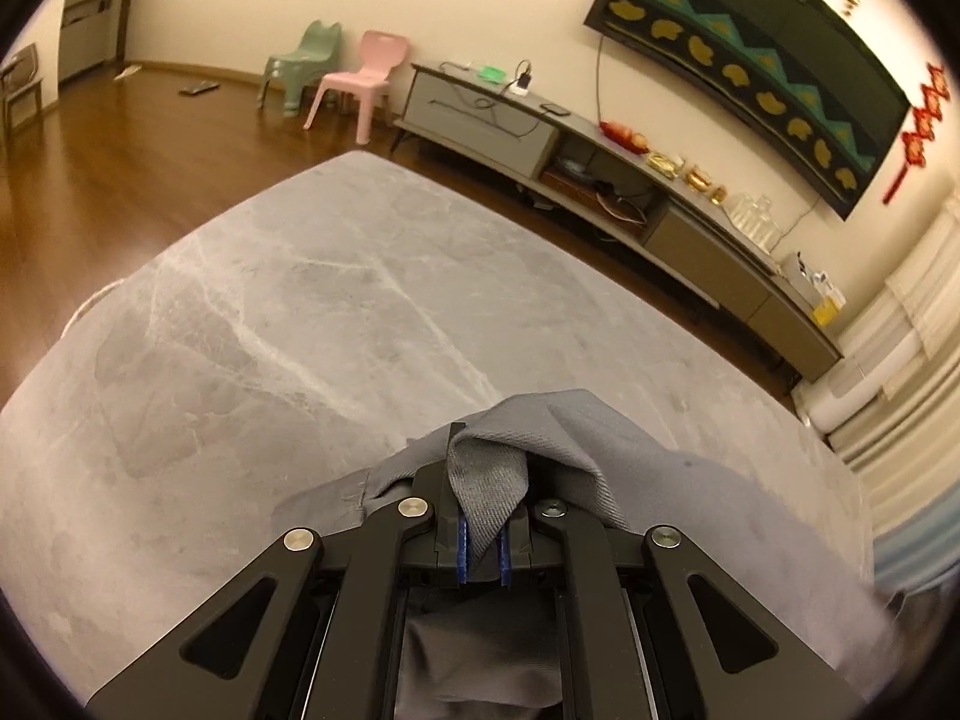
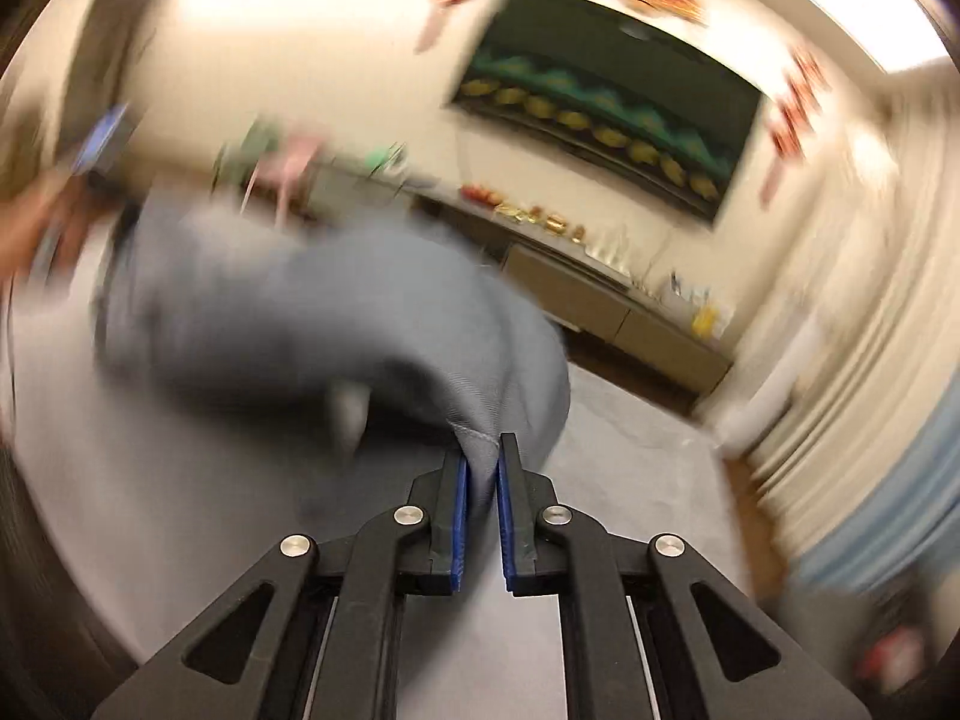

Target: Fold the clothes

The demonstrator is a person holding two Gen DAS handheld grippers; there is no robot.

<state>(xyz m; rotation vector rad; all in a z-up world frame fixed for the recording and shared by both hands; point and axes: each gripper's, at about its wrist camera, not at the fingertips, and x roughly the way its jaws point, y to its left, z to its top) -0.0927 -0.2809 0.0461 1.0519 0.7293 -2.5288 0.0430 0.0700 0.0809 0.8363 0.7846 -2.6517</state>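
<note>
left hand-held gripper [image 1: 483, 498]: I pinch grey garment [image 1: 600, 468] edge, lifted for folding
right hand-held gripper [image 2: 483, 468]: clamps garment hem, tensioning it over the surface [image 1: 300, 312]

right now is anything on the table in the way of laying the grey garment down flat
Nothing visible. The grey garment is pinched in both the left gripper and the right gripper, and the grey marbled table ahead of it is bare. The right wrist view is blurred, so small items there could be missed.
</note>
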